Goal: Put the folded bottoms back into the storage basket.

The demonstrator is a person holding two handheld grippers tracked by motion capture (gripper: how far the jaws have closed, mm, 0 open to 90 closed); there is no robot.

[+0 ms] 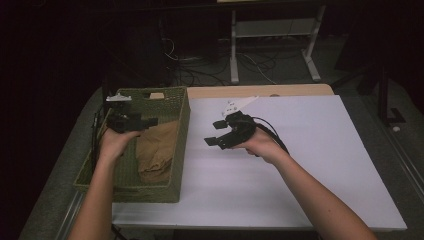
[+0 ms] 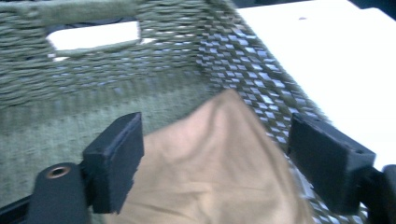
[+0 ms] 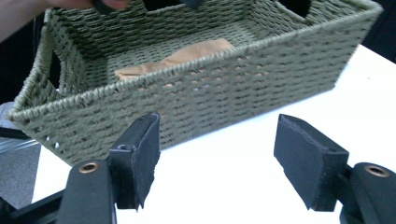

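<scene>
A green woven basket stands at the left of the white table top. A tan cloth lies crumpled inside it, against its right wall. My left gripper hovers over the basket's far half, open; in the left gripper view its jaws stand wide apart just above the cloth, with nothing pressed between them. My right gripper hangs above the table just right of the basket, pointing at it. In the right gripper view this gripper is open and empty, facing the basket wall, with the cloth behind the rim.
A wooden strip runs along the table's far edge. Behind it, white desk legs and cables lie on the dark floor. The table top stretches bare to the right. A handle slot opens in the basket's far wall.
</scene>
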